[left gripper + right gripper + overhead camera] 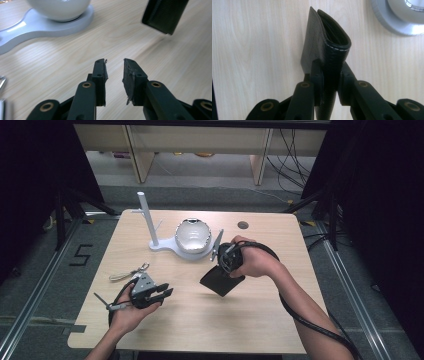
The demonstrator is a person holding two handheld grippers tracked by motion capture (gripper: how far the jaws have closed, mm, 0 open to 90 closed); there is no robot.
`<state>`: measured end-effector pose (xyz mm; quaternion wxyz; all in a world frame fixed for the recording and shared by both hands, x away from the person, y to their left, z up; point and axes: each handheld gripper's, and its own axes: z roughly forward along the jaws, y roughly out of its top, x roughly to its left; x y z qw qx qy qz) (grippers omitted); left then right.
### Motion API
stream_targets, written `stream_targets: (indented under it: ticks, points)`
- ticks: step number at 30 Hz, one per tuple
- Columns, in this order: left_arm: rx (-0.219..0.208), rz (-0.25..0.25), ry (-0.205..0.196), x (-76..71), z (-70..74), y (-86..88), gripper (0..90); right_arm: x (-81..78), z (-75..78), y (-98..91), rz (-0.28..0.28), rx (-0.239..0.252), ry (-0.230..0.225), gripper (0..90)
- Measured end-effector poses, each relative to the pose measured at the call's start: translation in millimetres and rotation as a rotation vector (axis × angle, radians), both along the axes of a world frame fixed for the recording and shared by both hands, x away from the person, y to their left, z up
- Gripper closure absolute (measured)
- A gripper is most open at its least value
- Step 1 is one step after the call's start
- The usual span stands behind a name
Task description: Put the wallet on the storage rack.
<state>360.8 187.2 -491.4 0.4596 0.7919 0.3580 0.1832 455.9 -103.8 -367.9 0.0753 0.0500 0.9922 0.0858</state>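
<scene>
The right hand-held gripper pinches only the wallet edge (left hand-held gripper part-open, empty), so it may slip onto the worktop at frame centre.

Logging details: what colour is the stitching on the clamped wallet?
White, along the black wallet's folded edge; clearest in the right gripper view.

You see the table evenly lit from above, with black surroundings at both sides. Glare sits on the shiny dome and streaks the wood in your left gripper view. Soft shadows lie under the wallet. The high view is slightly soft; close-up backgrounds blur.
</scene>
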Motion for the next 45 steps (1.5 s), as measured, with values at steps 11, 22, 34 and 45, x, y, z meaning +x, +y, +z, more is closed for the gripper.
stream_targets:
  ticks: [11,22,34,45]
  points:
    - [-0.060,0.128,-0.054,-9.1,-17.0,20.5,62.9,16.5,8.1,23.0,0.037,-0.070,-0.070,78.7]
    - [-0.076,0.145,-0.056,-9.2,-19.9,22.6,61.1,40.4,21.5,48.8,0.053,-0.099,-0.118,78.8]
    - [-0.079,0.160,-0.051,-8.1,-20.7,25.0,59.3,56.4,31.9,61.2,0.093,-0.086,-0.158,78.9]
    - [-0.076,0.164,-0.046,-8.5,-21.6,24.8,59.1,73.7,53.2,78.7,0.087,-0.043,-0.252,78.9]
